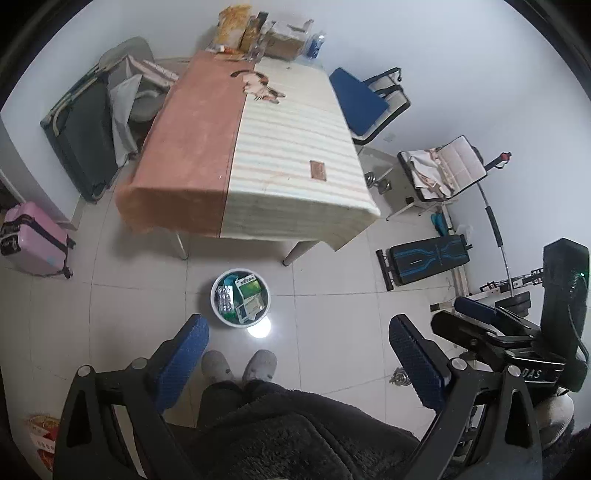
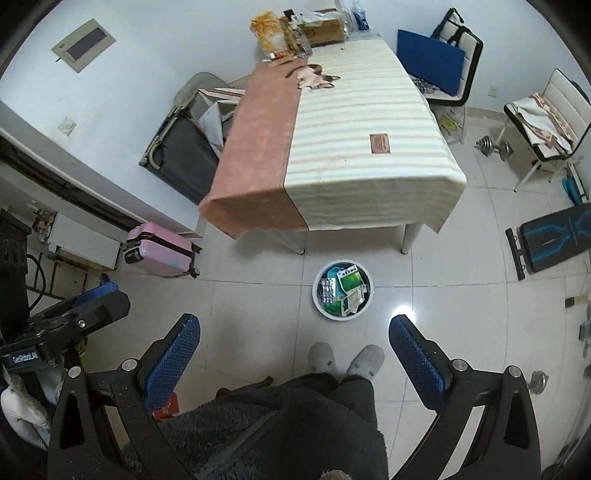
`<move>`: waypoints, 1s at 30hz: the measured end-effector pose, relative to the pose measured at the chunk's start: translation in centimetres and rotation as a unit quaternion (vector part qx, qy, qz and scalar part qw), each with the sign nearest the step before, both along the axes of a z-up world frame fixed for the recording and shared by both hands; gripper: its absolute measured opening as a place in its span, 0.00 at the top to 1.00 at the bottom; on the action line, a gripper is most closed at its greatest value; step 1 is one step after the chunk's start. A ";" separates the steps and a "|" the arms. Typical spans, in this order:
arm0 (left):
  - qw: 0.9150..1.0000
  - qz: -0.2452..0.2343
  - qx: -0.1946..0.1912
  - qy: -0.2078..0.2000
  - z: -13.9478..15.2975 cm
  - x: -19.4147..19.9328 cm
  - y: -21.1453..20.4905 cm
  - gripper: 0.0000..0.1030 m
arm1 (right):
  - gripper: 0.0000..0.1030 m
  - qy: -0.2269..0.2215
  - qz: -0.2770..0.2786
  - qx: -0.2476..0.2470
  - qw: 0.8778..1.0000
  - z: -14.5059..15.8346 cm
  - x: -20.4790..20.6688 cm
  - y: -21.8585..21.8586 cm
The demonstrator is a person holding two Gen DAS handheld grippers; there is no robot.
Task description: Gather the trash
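A white round bin stands on the tiled floor in front of the table and holds green boxes and blister packs; it also shows in the right wrist view. My left gripper is open and empty, held high above the floor near the bin. My right gripper is open and empty, also high above the floor. The right gripper shows at the right edge of the left wrist view. The table has a pink and striped cloth with crumpled wrappers at its far end.
Boxes and bags stand at the table's far edge. A pink suitcase stands left, blue chair and weight bench right. The person's slippered feet are below the bin. A dumbbell lies on the floor.
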State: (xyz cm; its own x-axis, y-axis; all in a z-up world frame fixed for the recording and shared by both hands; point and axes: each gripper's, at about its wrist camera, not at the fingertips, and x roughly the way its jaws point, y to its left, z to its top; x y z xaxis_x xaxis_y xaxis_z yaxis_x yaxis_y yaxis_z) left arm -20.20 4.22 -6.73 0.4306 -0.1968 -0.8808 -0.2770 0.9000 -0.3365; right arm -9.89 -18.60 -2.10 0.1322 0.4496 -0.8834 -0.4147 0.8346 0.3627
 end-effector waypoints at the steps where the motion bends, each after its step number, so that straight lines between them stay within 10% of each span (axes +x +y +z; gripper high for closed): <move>1: 1.000 -0.001 0.001 -0.002 0.3 -0.2 0.0 0.03 | 0.00 -0.001 0.001 0.001 1.000 0.3 -0.1 0.0; 30: 1.000 0.028 -0.003 0.000 0.8 -1.5 -0.9 0.00 | 0.00 0.014 0.006 -0.004 1.000 0.9 -0.2 -0.1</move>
State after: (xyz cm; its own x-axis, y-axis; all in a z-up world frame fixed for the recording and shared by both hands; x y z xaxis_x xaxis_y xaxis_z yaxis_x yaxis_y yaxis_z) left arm -21.73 3.37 -5.92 0.4409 -0.1767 -0.8800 -0.3272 0.8813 -0.3409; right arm -10.07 -18.70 -1.19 0.1024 0.4430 -0.8907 -0.4145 0.8329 0.3666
